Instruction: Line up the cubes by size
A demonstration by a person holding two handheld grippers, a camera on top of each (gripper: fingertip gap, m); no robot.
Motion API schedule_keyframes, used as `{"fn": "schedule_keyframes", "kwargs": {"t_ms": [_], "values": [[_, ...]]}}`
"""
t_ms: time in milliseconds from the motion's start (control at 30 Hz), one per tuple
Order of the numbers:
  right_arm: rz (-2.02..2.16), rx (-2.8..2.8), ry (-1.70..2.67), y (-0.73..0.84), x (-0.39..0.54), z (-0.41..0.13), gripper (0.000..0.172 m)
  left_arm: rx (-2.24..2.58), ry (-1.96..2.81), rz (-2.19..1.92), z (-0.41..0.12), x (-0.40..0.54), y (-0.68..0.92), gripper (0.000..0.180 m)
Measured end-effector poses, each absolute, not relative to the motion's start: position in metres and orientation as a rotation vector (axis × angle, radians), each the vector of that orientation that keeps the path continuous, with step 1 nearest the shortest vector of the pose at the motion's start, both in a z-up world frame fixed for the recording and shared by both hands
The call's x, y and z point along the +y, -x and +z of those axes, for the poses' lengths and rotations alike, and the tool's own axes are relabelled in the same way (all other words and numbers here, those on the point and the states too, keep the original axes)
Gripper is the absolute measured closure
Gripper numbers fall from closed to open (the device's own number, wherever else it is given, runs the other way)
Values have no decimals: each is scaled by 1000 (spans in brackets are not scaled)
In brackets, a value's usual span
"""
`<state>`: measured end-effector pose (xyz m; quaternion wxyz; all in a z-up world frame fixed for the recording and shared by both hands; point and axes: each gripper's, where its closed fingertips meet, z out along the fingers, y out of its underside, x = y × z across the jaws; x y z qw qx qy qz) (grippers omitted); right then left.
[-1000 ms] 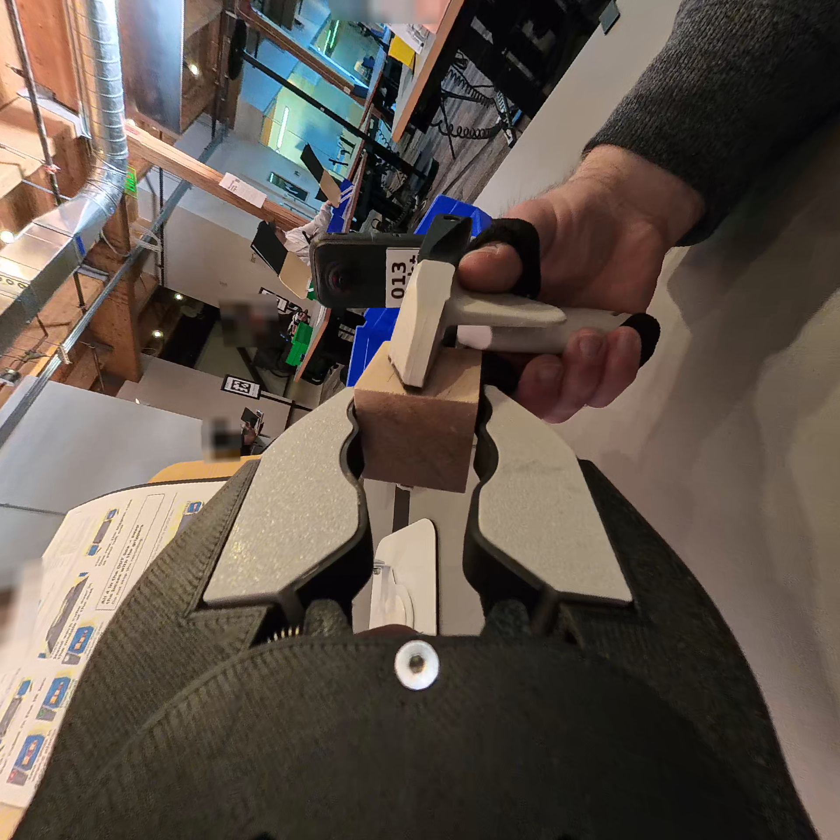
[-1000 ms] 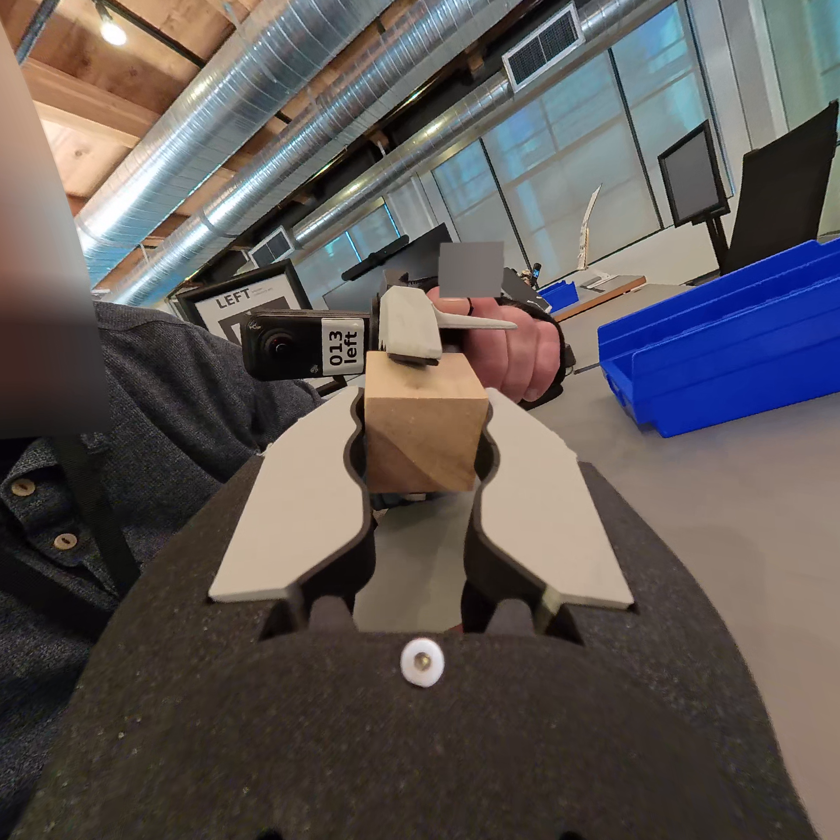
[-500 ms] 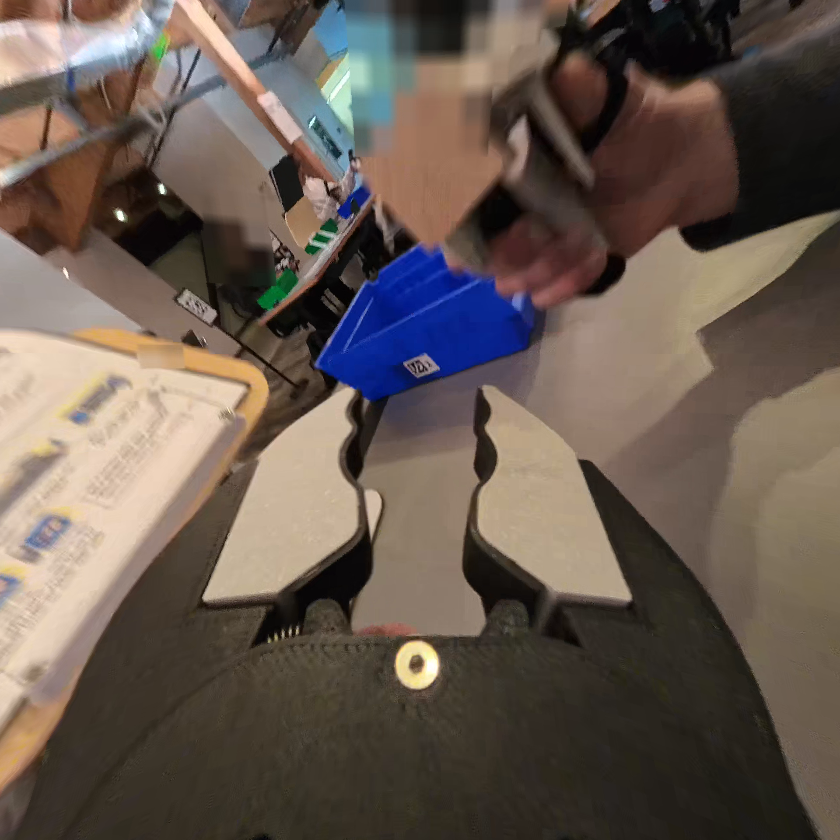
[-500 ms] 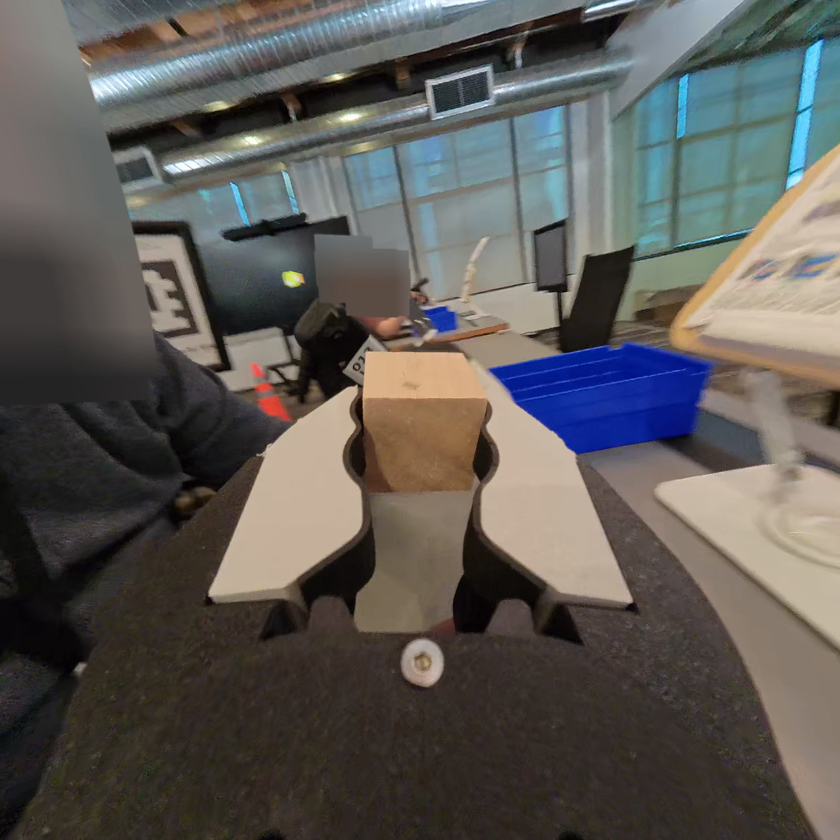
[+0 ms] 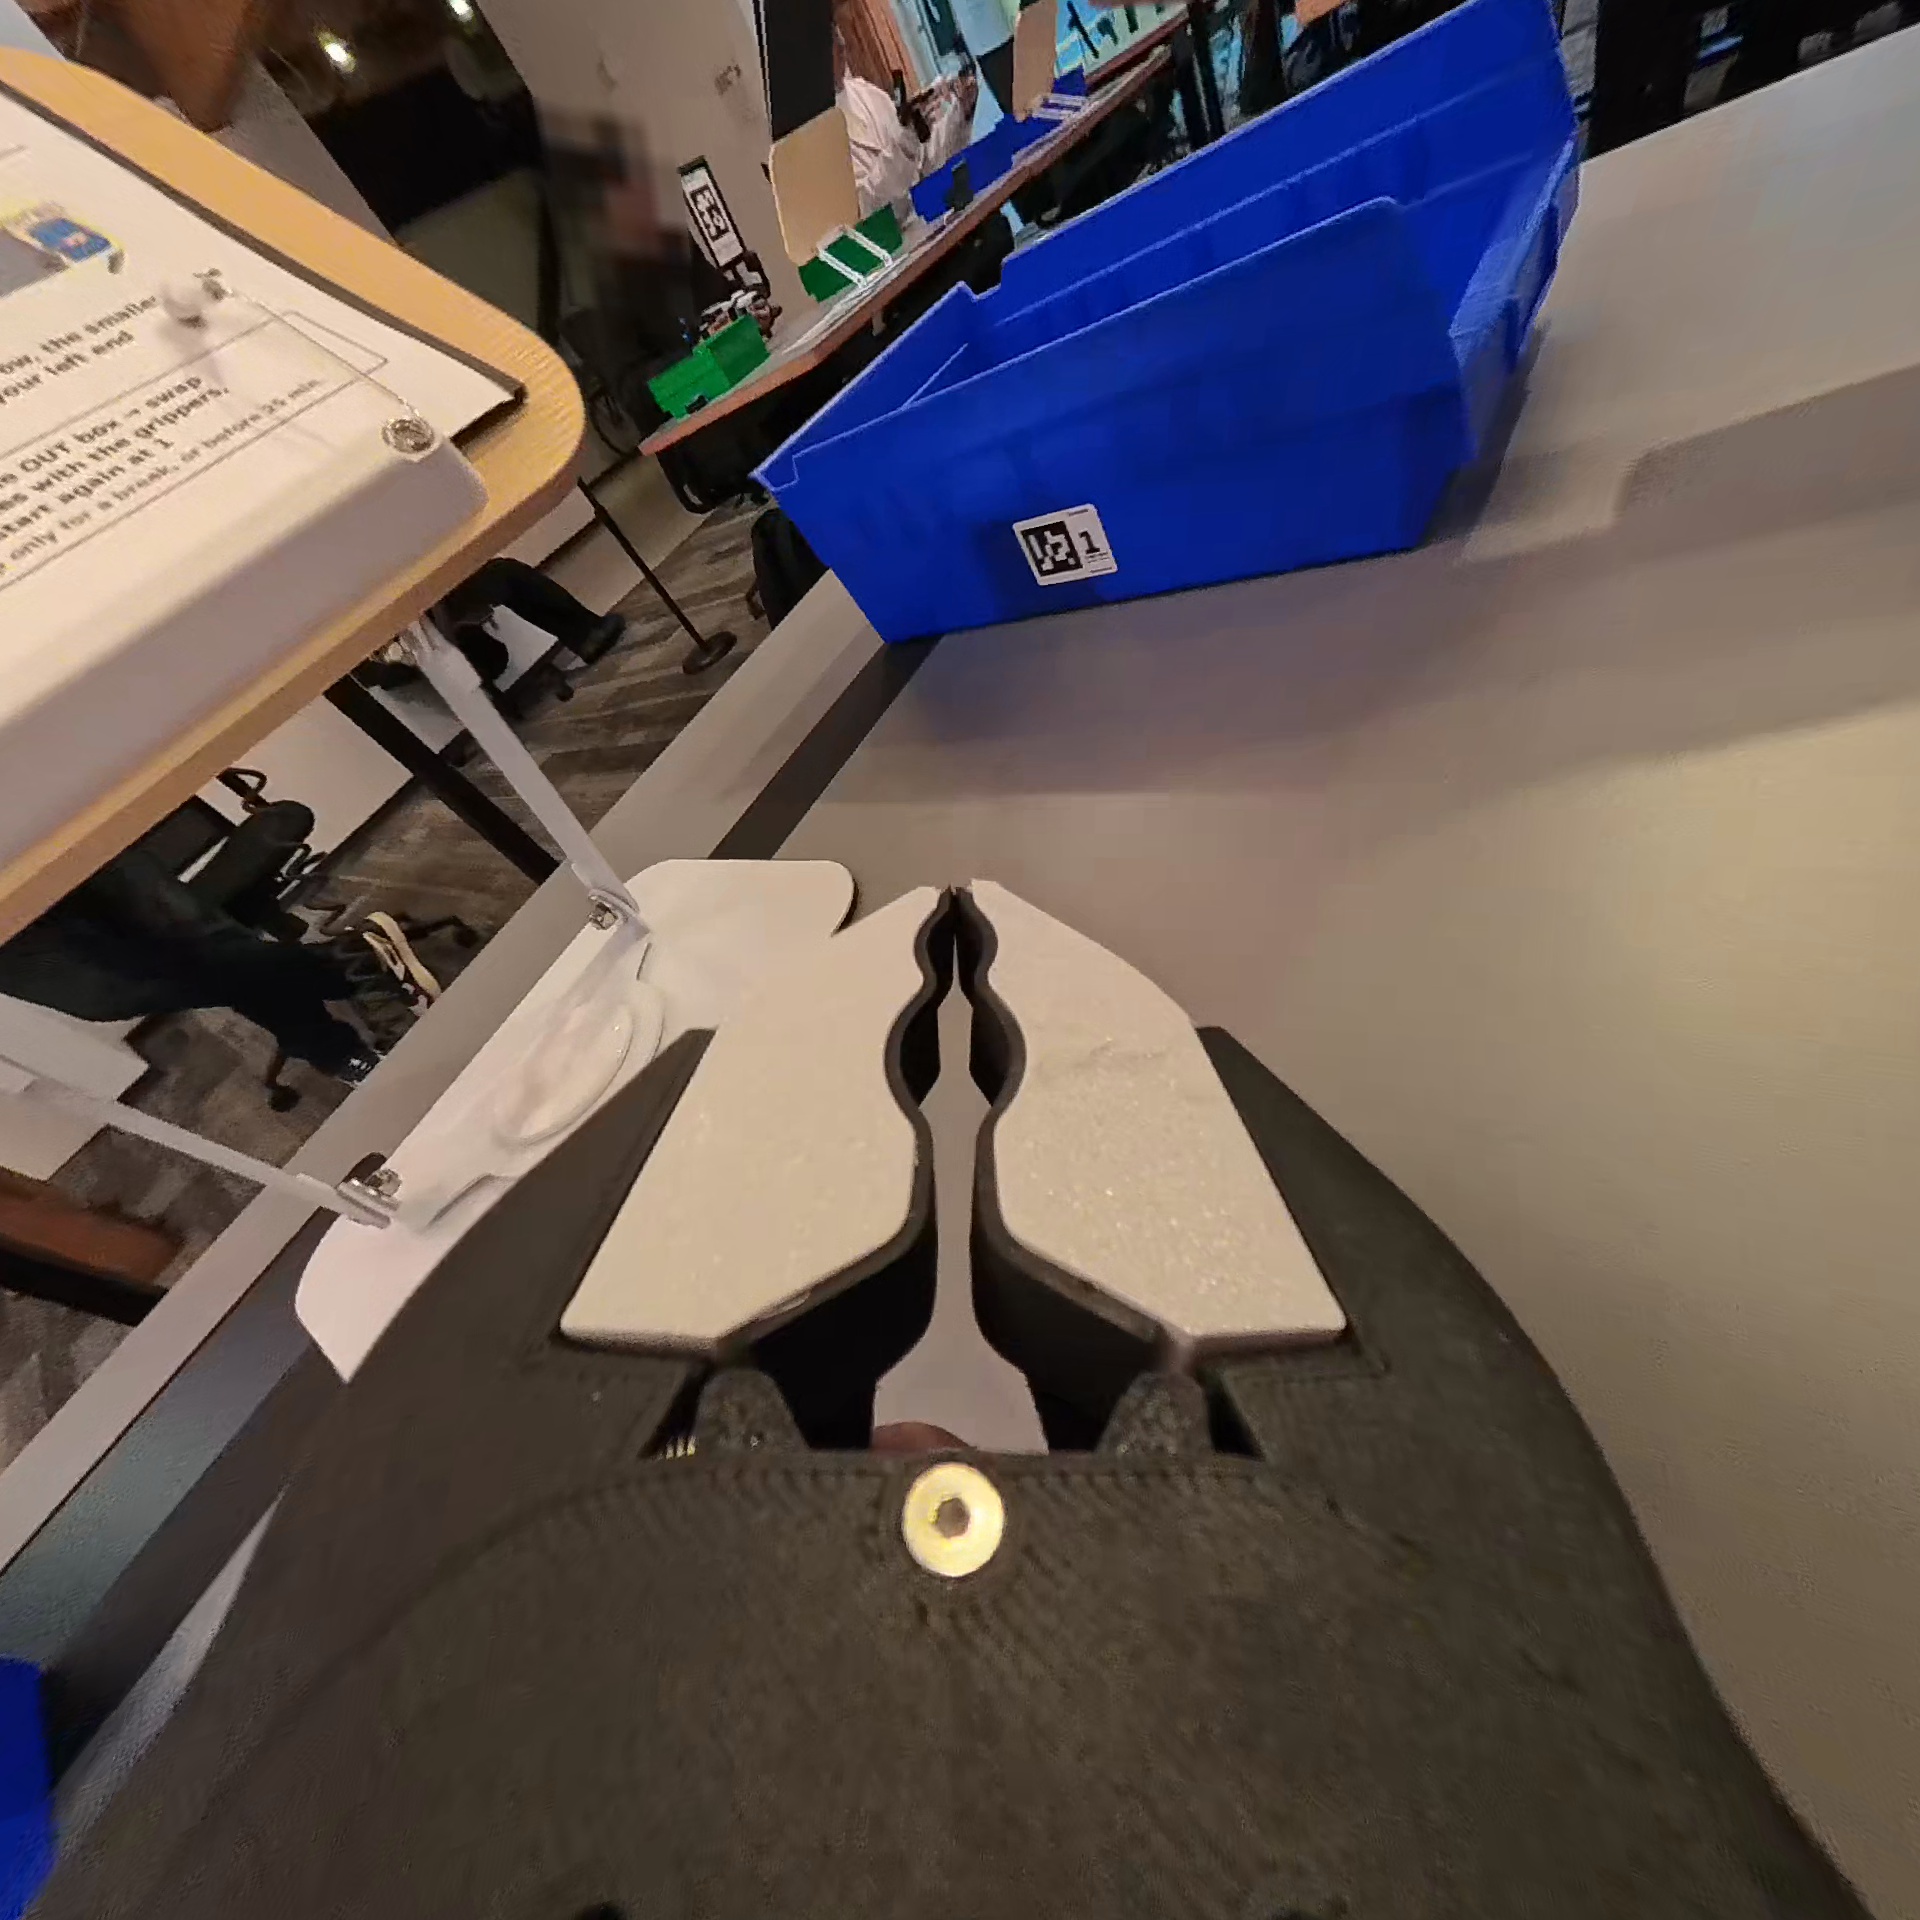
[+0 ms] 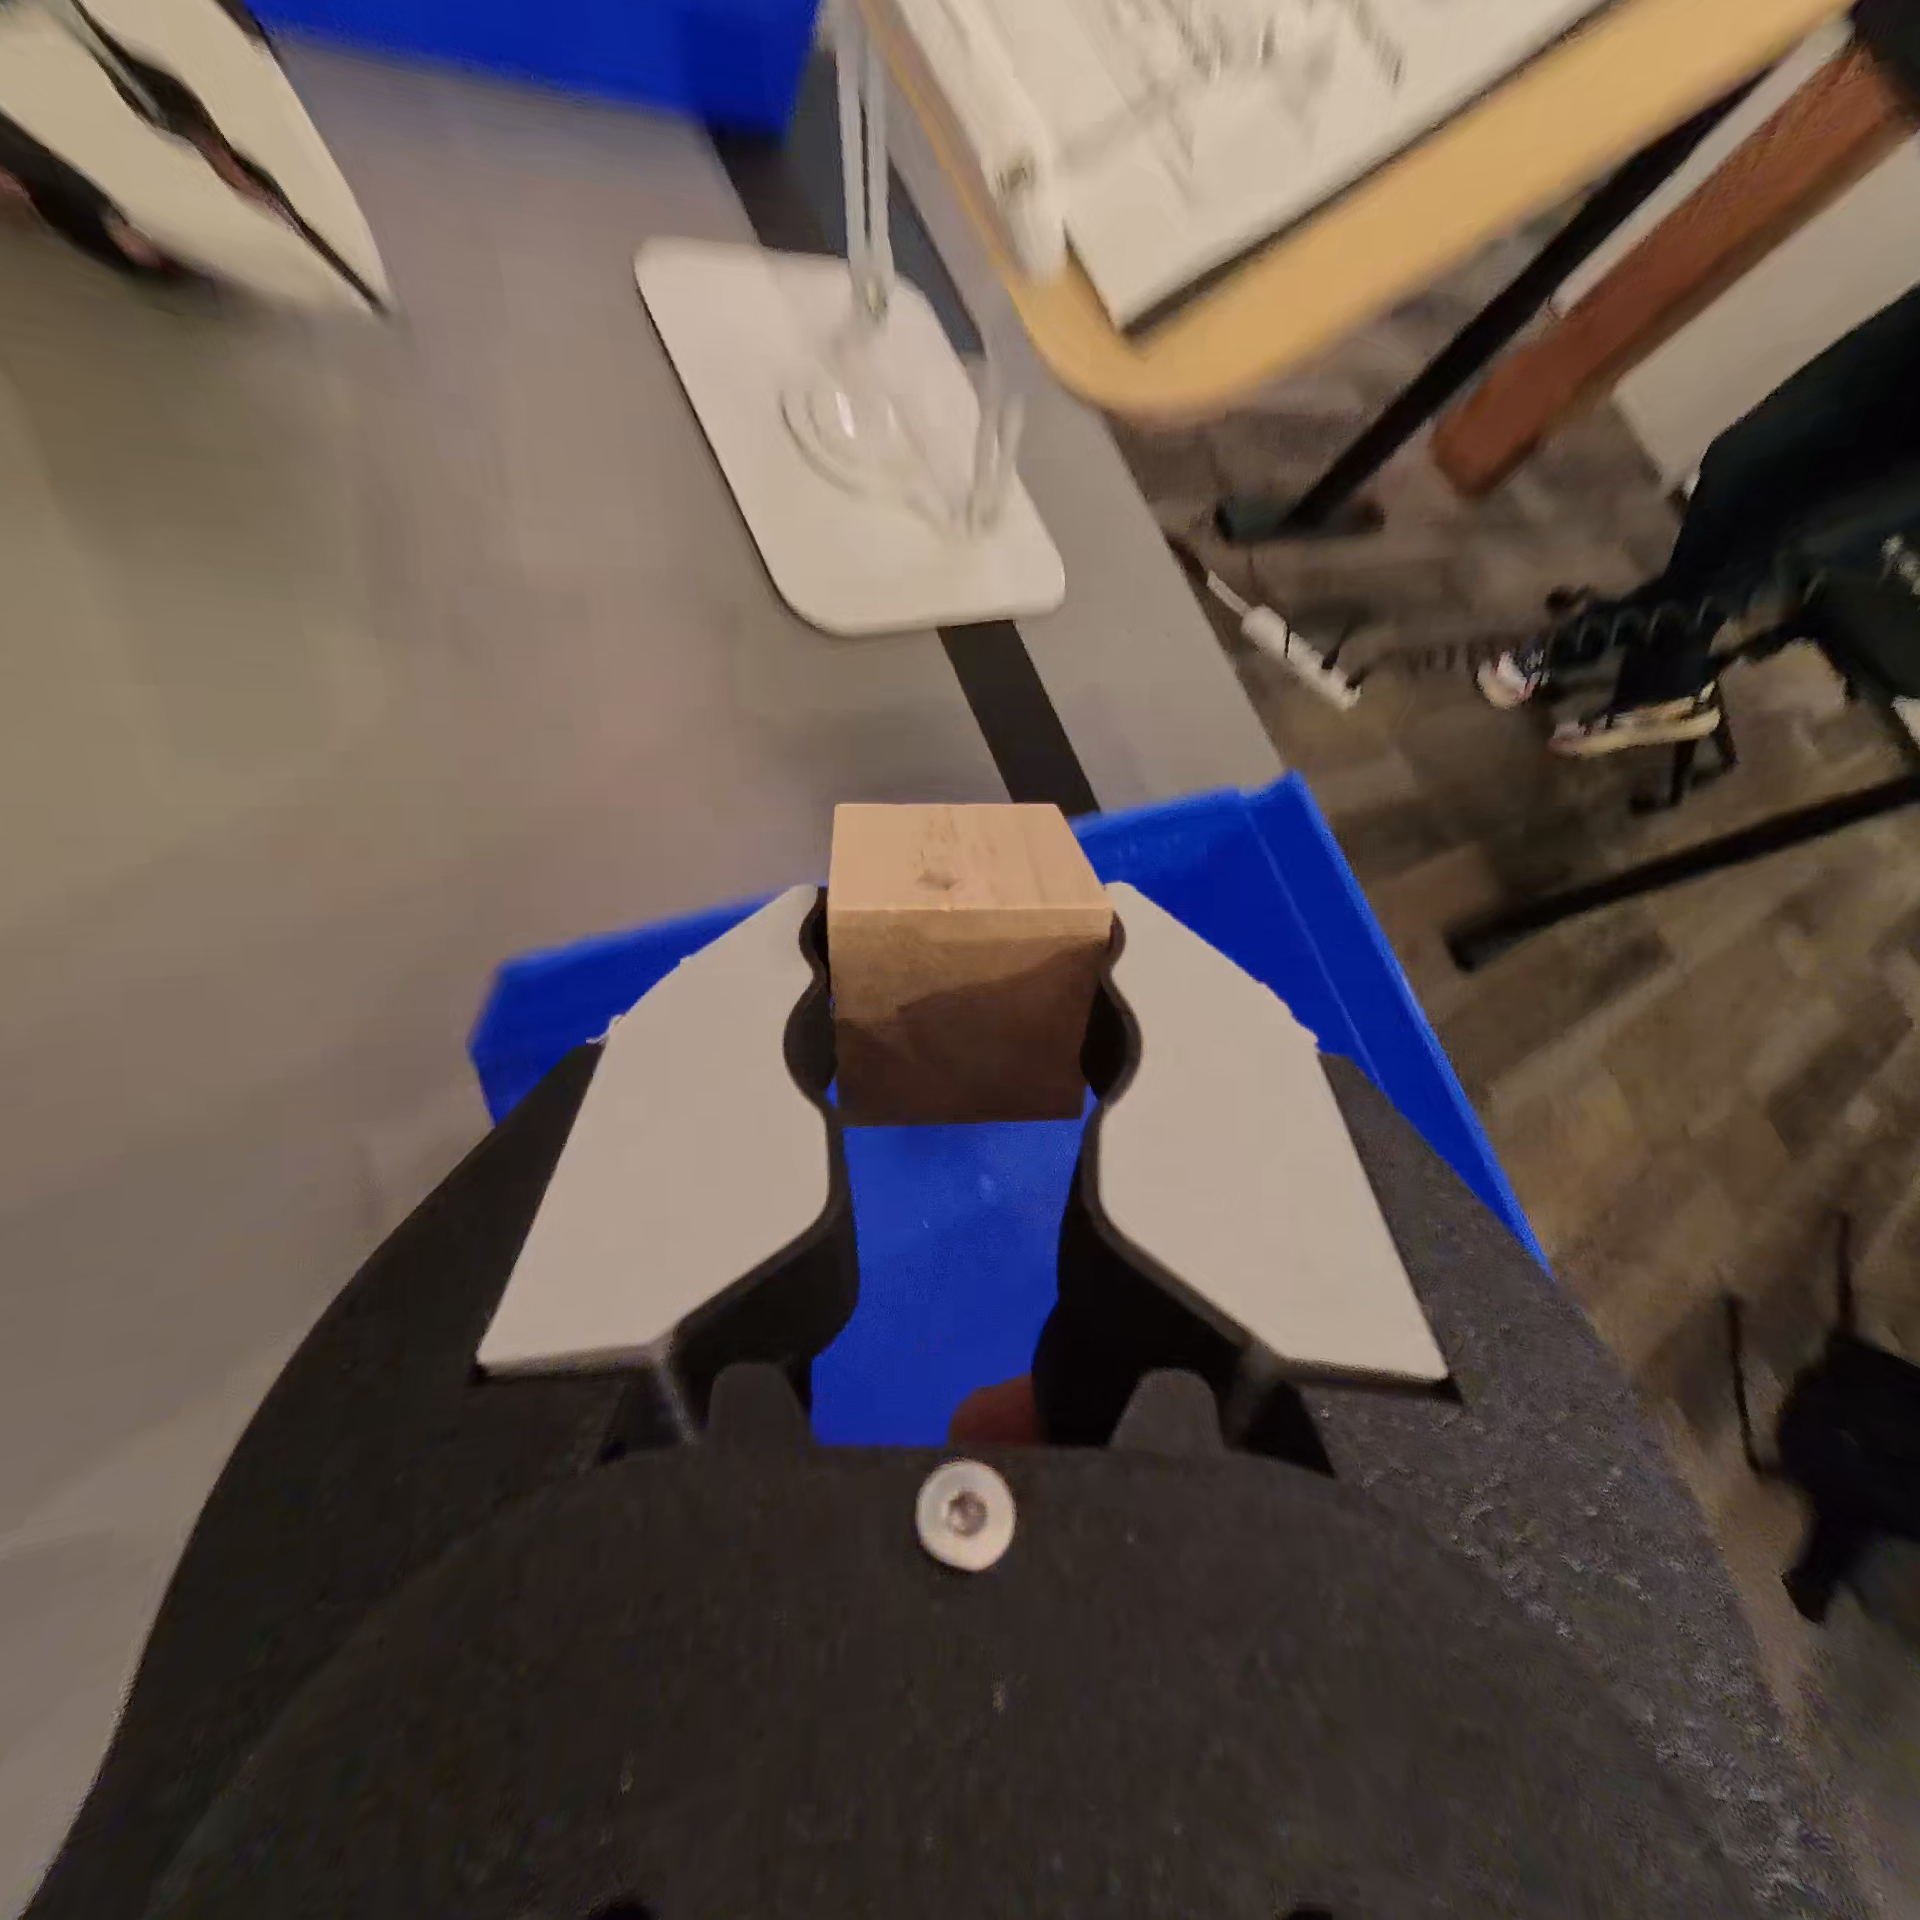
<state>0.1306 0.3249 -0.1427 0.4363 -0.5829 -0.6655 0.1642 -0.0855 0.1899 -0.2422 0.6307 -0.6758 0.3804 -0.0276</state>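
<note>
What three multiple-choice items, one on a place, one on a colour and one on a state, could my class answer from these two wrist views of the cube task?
1. Place: the wooden cube is
A. lying on the grey table
B. between the right gripper's fingers, above a blue bin
C. on the white stand base

2. Colour: the bin with the square marker sticker is
A. green
B. grey
C. blue

3. State: the left gripper is
A. shut, holding nothing
B. wide open
C. shut on a cube

Answers:
1 B: the right gripper presses on the cube's two sides, with blue bin walls and floor showing below it.
2 C: its walls are plainly blue.
3 A: the fingertips meet, and nothing lies between them.
</note>
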Motion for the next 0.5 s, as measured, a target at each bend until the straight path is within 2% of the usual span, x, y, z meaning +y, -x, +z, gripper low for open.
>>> {"fn": "schedule_keyframes", "kwargs": {"t_ms": [33,500], "values": [[377,-1694,1487,-136,335,-150,127,867,1553,-74,-243,190,86,180],[35,-2188,1723,-163,407,-261,127,928,1549,-51,-249,188,80,180]]}}
